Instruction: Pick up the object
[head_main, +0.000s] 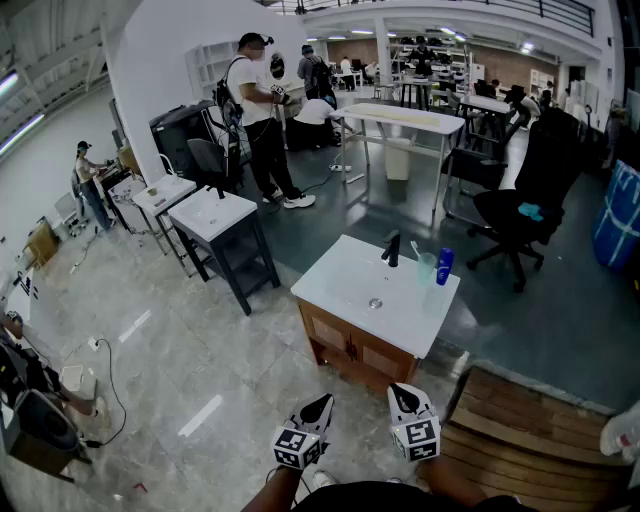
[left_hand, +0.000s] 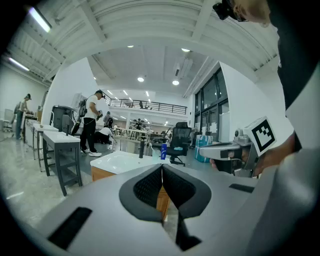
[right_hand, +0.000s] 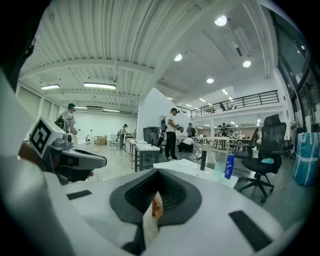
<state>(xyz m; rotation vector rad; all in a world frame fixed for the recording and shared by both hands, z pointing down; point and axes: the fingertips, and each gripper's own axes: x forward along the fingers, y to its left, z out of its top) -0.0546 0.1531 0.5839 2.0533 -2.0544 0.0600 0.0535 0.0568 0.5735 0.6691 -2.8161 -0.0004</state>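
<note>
**Both hand-held grippers shut and empty, short of the sink worktop**

A white rectangular sink worktop (head_main: 340, 285) on a brown wooden cabinet (head_main: 345, 345) stands on the pale tiled floor (head_main: 180, 360). At the worktop's far edge a short black tap (head_main: 392, 250) rises behind the basin. To the tap's right, near the far right corner of the worktop, a pale translucent plastic cup (head_main: 427, 268) stands upright. A tall blue plastic bottle (head_main: 444, 266), also upright, stands just beside the cup, on the side away from the tap. I cannot say whether cup and bottle touch.

The left hand-held gripper (head_main: 322, 402) is on the near side of the worktop, low and well apart from it. Its ribbed dark pads are pressed together with nothing between them (left_hand: 162, 167). The right hand-held gripper (head_main: 400, 392) is just beside it, equally short of the worktop. Its jaws are closed too and grip nothing (right_hand: 156, 172). Only a sliver of the cabinet shows through the slit below the tips. Both point towards the worktop.

Beyond the worktop's far right corner stands a black office chair (head_main: 520, 210).
</note>
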